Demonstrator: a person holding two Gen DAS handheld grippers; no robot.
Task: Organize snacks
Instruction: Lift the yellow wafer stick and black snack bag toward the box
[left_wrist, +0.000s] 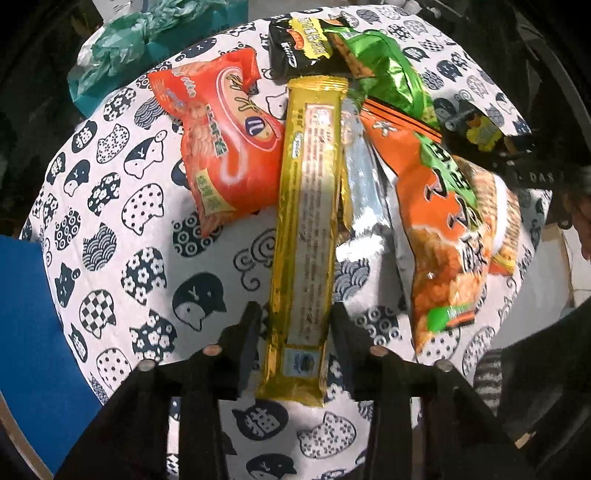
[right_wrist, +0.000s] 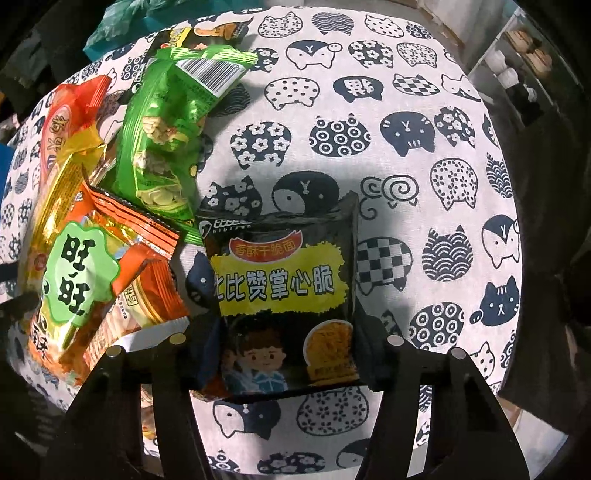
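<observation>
A long gold biscuit packet (left_wrist: 306, 221) lies flat on the cat-print tablecloth (left_wrist: 122, 236). My left gripper (left_wrist: 295, 332) straddles its near end, open, a finger close on each side and the wrapper not squeezed. My right gripper (right_wrist: 290, 350) is shut on a black and yellow noodle-snack packet (right_wrist: 284, 288), pads against its two side edges. That packet (left_wrist: 478, 129) also shows at the right edge of the left wrist view, with the right gripper below it. Beside the gold packet lie a red snack bag (left_wrist: 229, 147) and an orange and green rice-cracker bag (left_wrist: 454, 229).
A green snack bag (right_wrist: 162, 136) and a second black packet (left_wrist: 299, 44) lie at the far side of the pile. A teal box with a green plastic bag (left_wrist: 129, 40) stands past the table's far edge. A blue surface (left_wrist: 33, 325) is at the left. The right half of the tablecloth (right_wrist: 424, 166) carries no snacks.
</observation>
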